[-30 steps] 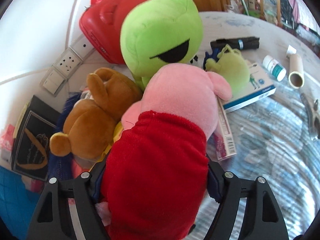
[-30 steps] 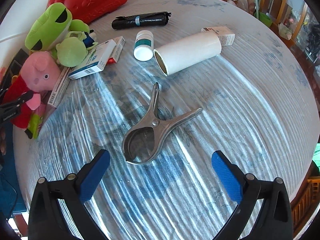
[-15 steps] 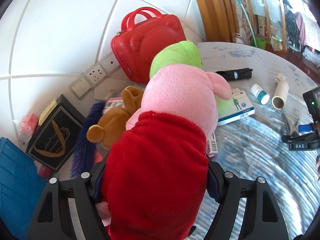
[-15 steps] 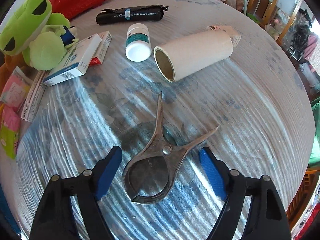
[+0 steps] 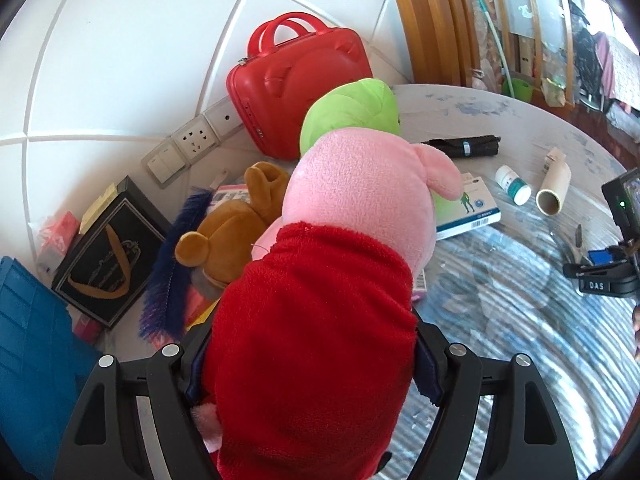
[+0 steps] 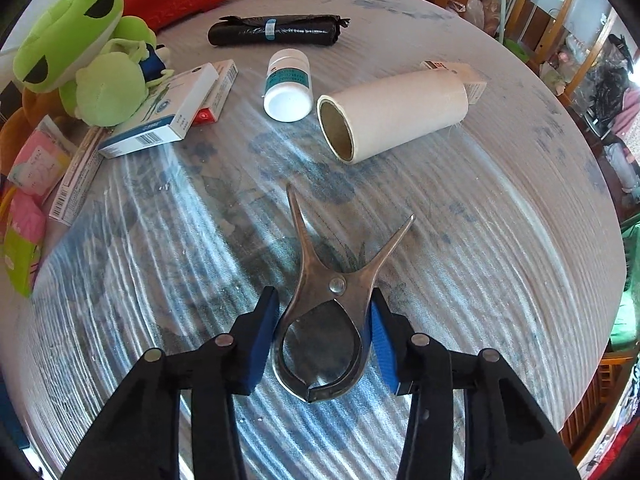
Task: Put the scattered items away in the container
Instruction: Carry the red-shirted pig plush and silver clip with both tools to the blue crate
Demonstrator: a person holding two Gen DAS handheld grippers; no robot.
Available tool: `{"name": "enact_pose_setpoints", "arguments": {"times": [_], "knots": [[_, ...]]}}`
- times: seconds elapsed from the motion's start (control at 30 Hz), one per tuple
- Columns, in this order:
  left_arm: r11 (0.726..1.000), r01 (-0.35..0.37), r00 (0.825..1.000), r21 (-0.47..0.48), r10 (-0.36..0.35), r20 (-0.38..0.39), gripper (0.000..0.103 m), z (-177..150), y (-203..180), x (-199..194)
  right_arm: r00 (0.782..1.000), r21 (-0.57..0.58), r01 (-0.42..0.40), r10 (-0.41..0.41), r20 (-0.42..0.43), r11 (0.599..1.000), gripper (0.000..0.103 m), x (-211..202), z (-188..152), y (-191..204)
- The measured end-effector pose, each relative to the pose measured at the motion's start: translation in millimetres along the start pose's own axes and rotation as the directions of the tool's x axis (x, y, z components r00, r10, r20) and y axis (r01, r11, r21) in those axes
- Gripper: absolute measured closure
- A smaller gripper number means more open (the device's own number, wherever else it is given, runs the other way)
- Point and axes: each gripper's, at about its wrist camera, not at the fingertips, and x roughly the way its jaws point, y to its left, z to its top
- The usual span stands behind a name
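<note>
Left wrist view: the left gripper is clamped on one pink pig plush (pink head, red fleece dress), held above the table near the wall. Behind it sit one green frog plush, one brown bear plush and one red carry case. One black box and one blue bin stand at left. On the table lie one black bag roll, one white bottle and one cardboard tube.

Right wrist view: the right gripper points down at one steel spring clamp lying flat on the table, handles splayed away from the camera. The jaws are closing with the clamp's rounded head between the blue pads; the right pad touches it, the left stands just beside it. Beyond lie the tube, the bottle, the bag roll and two stacked medicine boxes (frog plush resting on them).
</note>
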Motion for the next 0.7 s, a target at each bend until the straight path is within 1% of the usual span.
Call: {"name": "enact_pose_setpoints", "arguments": {"times": [0.13,0.4,0.53,0.57,0.67,0.7], "knots": [[1.000,-0.006,1.000,-0.002,0.006,0.006,0.025,-3,3,-7,1.000,-0.011,-0.012,0.012,-0.003,1.000,0.060,-7,-5,2],[0.999,-0.009,1.000,-0.044,0.010,0.027,0.025,-7,10,-30,1.000,-0.043,-0.016,0.017,0.017,0.999,0.060,-36,-11,8],[0.997,-0.006,0.999,-0.074,0.009,0.040,0.025,-11,15,-46,0.999,-0.064,-0.023,0.026,0.037,0.998,0.060,-60,-13,17],[0.997,-0.007,0.999,-0.081,0.010,0.046,0.025,-13,17,-51,0.999,-0.071,-0.027,0.030,0.044,0.997,0.060,-69,-14,4],[0.995,-0.007,0.998,-0.102,0.013,0.063,0.025,-17,24,-68,0.997,-0.090,-0.033,0.039,0.064,0.995,0.060,-75,0,15],[0.994,-0.007,0.997,-0.108,0.015,0.070,0.025,-19,26,-75,0.997,-0.097,-0.034,0.041,0.072,0.995,0.060,-83,-4,18]]}}
